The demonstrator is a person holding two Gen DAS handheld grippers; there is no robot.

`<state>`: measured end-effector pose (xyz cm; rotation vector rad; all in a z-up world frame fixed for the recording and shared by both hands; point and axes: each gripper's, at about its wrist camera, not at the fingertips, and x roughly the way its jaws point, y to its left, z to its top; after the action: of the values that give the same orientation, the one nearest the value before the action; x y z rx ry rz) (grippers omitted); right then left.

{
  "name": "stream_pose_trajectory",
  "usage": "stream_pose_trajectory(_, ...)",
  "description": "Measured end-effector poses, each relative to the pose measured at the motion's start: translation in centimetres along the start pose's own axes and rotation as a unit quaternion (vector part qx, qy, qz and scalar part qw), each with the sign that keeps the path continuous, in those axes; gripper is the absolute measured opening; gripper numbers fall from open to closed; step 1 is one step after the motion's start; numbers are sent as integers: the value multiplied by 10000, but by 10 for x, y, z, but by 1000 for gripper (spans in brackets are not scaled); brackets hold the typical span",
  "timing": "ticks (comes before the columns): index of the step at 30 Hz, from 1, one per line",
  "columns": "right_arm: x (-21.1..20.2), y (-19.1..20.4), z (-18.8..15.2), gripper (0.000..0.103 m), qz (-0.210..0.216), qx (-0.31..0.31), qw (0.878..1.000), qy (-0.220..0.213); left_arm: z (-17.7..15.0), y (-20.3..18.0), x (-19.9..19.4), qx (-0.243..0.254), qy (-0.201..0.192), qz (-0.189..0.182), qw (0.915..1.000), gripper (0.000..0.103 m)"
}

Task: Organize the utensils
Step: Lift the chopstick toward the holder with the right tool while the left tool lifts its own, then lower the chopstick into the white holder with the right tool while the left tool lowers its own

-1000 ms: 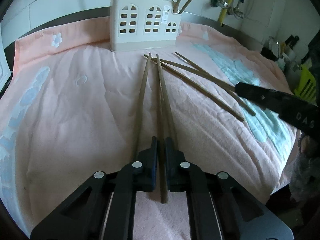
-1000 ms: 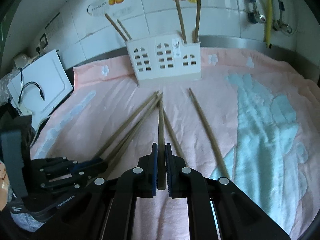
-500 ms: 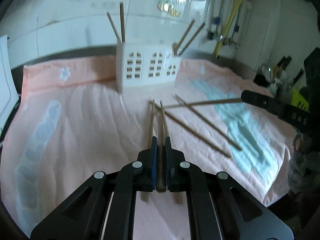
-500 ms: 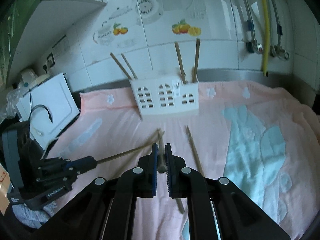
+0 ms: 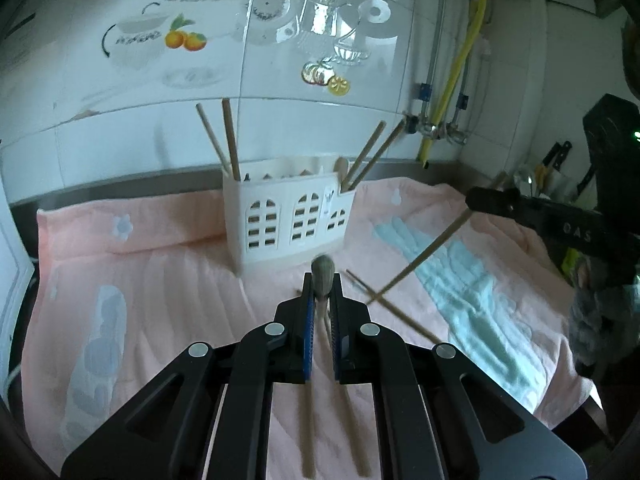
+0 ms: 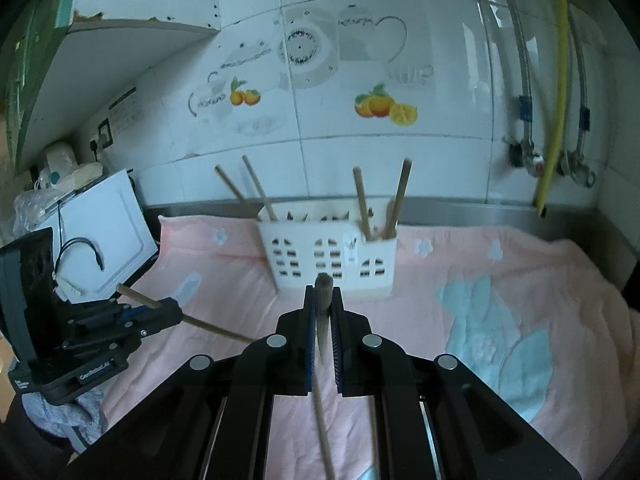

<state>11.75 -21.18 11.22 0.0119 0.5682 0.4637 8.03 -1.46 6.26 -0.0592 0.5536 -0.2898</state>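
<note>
A white plastic utensil holder stands at the back of the pink towel, with two chopsticks in its left end and two in its right end. My left gripper is shut on a wooden chopstick and holds it above the towel, pointing at the holder. My right gripper is shut on another wooden chopstick, also lifted and pointing at the holder. Each gripper shows in the other's view, the right one and the left one, with its chopstick slanting down. Loose chopsticks lie on the towel.
The pink towel with pale blue patches covers the counter. A tiled wall stands behind the holder. A yellow pipe and hoses hang at the right. A white appliance sits at the left edge.
Both grippers have lifted their chopsticks off the towel and tilted up, so the views now face the holder and wall. Both stay shut.
</note>
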Motion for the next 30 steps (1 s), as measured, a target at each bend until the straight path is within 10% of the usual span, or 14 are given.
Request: stream_pose_trajectory(30, 58, -43, 186, 6, -405, -53, 9970, -662, 186, 5, 24, 739, -1229, 601, 9878, 6)
